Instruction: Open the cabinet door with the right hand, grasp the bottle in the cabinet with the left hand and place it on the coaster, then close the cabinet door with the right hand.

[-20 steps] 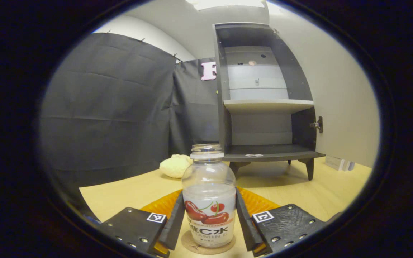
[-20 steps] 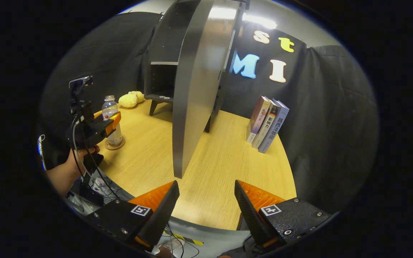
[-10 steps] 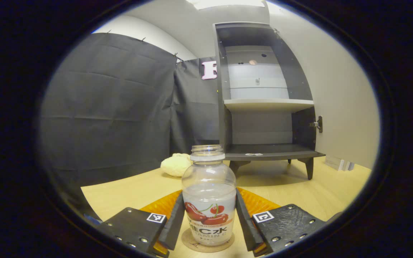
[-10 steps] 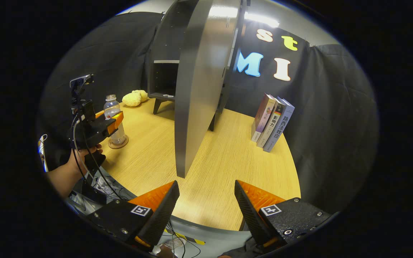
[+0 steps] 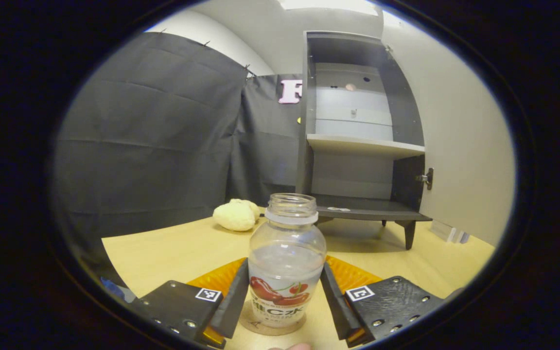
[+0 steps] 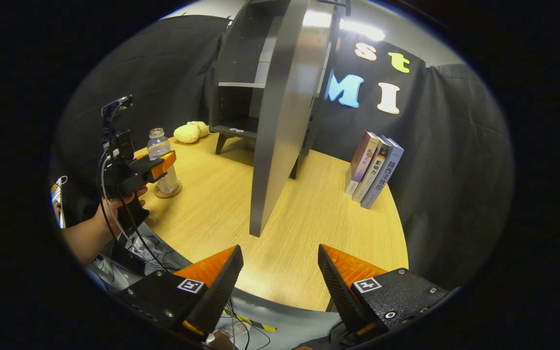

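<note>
Left gripper view: bottle [image 5: 286, 262] upright on coaster [image 5: 271, 324] between my left tongs [image 5: 284, 304], fingers flanking it, contact unclear; my right tongs [image 6: 280, 282], spread and empty, sit nearer the open cabinet door [image 6: 282, 121].

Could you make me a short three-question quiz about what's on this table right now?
1. True or false: the bottle stands on the coaster.
2. The cabinet door is: A) shut, B) open, C) removed.
3. Fill in: beside the cabinet, on the table, lies a pale plush ____.

Key: 1 true; 2 B; 3 toy. The left gripper straddles the bottle with small gaps either side; the right gripper hangs open, apart from the door.
</note>
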Motion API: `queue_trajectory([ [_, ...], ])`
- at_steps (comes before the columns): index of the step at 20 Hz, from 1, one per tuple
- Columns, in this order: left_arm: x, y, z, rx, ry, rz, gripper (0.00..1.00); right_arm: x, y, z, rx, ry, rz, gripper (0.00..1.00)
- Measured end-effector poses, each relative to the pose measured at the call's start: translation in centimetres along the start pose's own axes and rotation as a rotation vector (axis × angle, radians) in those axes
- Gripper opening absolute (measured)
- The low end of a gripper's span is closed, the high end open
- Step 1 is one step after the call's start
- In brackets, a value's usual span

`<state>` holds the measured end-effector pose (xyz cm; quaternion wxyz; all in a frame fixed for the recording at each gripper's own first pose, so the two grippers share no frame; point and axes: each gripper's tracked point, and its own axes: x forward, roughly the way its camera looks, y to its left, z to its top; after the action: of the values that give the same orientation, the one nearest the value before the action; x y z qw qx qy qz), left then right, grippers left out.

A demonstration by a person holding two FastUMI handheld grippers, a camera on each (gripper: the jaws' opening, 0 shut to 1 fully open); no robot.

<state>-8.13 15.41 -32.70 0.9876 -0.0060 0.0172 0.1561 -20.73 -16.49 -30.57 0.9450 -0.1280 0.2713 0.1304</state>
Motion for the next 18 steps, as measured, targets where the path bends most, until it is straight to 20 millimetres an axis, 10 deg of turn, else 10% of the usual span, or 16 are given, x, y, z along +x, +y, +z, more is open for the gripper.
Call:
queue_trajectory([
  [4,-0.3,-0.5,0.8,-0.048,-0.017,-0.026,0.77,-0.1,0.7,0.6,-0.013,-0.012,0.012,0.95],
  [5,-0.3,-0.4,1.1,-0.052,-0.028,-0.016,0.90,-0.1,0.7,0.9,-0.008,-0.019,0.014,0.95],
  [18,0.1,-1.2,5.4,-0.018,-0.085,-0.075,0.84,-0.3,0.5,1.7,0.018,-0.035,-0.003,0.96],
])
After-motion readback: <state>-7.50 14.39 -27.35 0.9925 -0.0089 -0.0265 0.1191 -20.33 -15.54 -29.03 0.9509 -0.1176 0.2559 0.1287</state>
